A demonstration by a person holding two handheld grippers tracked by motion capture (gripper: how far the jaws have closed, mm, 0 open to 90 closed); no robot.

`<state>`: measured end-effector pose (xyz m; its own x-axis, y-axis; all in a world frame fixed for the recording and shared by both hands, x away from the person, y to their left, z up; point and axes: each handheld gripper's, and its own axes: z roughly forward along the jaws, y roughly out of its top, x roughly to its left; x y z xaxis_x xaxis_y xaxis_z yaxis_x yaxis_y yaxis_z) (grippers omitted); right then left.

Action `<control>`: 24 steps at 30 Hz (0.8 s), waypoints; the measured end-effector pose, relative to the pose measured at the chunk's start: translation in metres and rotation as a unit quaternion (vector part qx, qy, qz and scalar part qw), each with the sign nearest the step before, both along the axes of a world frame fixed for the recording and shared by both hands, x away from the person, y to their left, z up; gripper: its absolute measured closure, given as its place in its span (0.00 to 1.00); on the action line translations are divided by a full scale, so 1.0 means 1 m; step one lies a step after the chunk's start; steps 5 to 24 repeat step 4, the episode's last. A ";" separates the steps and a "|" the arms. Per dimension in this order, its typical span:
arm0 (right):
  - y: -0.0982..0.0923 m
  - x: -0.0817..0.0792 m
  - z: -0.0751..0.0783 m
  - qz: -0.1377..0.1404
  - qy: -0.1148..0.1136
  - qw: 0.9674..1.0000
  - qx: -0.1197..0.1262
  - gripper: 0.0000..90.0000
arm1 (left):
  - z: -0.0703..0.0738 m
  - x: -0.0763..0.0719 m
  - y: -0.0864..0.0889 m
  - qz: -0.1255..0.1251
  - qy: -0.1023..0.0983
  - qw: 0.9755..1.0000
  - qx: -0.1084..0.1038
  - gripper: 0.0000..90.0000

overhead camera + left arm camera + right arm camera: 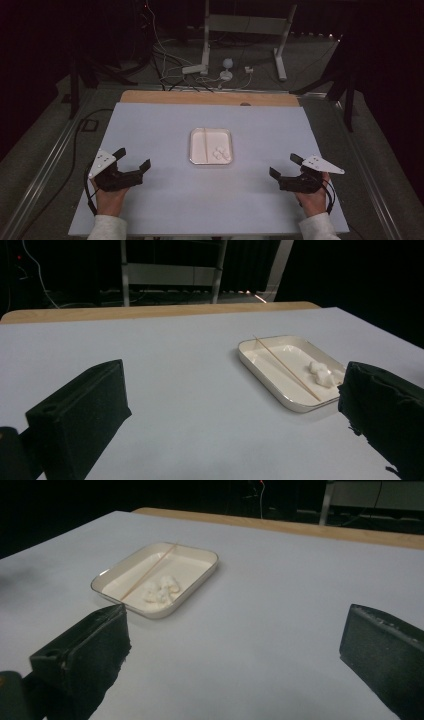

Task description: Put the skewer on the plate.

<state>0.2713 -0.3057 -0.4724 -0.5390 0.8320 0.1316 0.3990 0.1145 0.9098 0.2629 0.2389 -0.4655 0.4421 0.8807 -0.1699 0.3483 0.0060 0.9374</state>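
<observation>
A white rectangular tray (197, 159) lies in the middle of the pale table. In it rest a thin wooden skewer (206, 142) and a small heap of white fluffy lumps (221, 154). My left gripper (132, 158) hovers at the front left, open and holding nothing, its jaws wide apart. My right gripper (285, 166) hovers at the front right, also open with nothing held. From the left gripper view the tray (260, 374) sits ahead to the right with the skewer (287, 367) across it. From the right gripper view the tray (200, 576) sits ahead to the left, lumps (160, 591) near its front.
The table (150, 125) has a wooden strip (210, 98) along its far edge. Beyond it stand a white metal frame (245, 30), cables and a small white object (227, 70) on the floor. Dark stands flank the table on both sides.
</observation>
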 end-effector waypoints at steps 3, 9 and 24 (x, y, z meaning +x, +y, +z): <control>0.001 -0.001 -0.002 0.000 0.002 1.000 -0.009 0.00 | -0.001 0.000 0.002 0.004 0.001 1.000 -0.002 0.01; 0.001 -0.001 -0.003 -0.001 0.002 1.000 -0.011 0.00 | -0.001 0.000 0.002 0.003 0.002 1.000 -0.003 0.01; 0.001 -0.001 -0.003 -0.001 0.002 1.000 -0.011 0.00 | -0.001 0.000 0.002 0.003 0.002 1.000 -0.003 0.01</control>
